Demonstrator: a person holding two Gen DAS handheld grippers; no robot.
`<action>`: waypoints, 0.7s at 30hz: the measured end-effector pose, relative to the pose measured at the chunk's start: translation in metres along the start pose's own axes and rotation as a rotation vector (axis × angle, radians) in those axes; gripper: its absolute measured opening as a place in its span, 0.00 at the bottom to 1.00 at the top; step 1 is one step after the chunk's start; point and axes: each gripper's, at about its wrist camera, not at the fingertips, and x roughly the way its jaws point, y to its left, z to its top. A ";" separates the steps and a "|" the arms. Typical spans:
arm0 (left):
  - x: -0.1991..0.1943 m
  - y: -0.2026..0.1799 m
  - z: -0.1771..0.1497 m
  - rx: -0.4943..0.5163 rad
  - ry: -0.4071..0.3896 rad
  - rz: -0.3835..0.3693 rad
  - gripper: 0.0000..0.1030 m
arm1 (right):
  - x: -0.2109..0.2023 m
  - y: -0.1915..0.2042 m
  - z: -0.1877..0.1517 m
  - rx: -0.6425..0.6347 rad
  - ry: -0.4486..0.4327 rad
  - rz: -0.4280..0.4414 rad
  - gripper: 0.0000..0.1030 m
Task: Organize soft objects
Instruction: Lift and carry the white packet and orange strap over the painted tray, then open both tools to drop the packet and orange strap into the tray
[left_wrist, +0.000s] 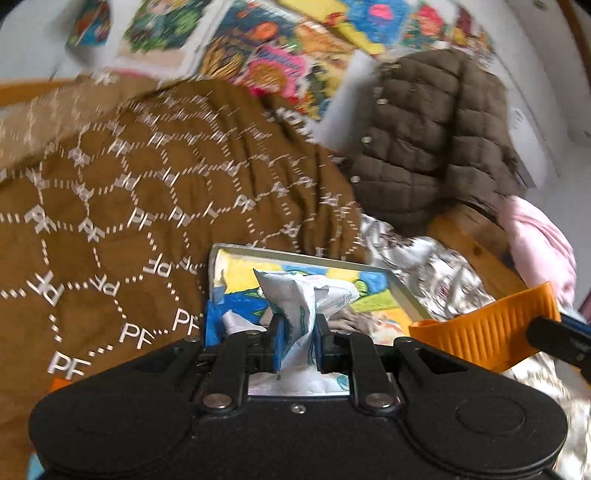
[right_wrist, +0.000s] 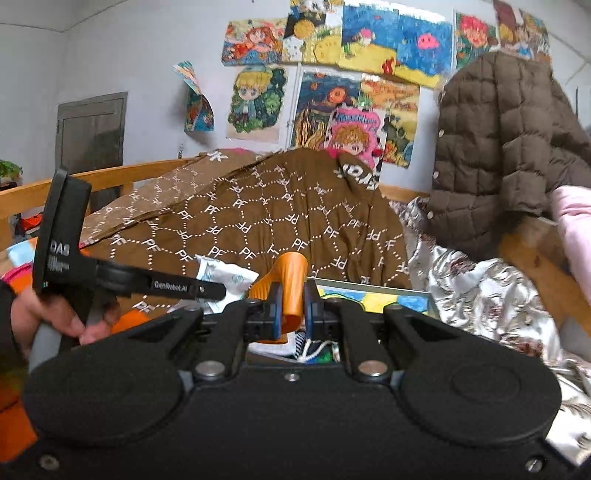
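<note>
Children's drawings (right_wrist: 325, 107) cover the grey wall behind a wooden bed piled with a brown PF-patterned quilt (left_wrist: 147, 206) and a brown puffer jacket (right_wrist: 506, 147). Over a framed picture (left_wrist: 295, 288) on the bed, the left gripper (left_wrist: 298, 341) has its jaws pinching a crumpled white printed cloth (left_wrist: 303, 295). Just to its right, the right gripper (right_wrist: 291, 312) has its jaws pressed on an orange ribbed piece (right_wrist: 291, 280).

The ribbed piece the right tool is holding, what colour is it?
Orange; the ribbed piece shows best in the left wrist view.
</note>
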 end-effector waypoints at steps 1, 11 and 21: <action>0.010 0.005 0.001 -0.024 0.012 0.002 0.17 | 0.013 -0.001 0.002 -0.002 0.009 0.000 0.06; 0.069 0.029 0.002 -0.074 0.055 0.003 0.17 | 0.135 -0.027 -0.003 0.134 0.142 0.001 0.06; 0.104 0.042 -0.012 -0.097 0.111 0.015 0.17 | 0.178 -0.044 -0.043 0.252 0.278 -0.035 0.07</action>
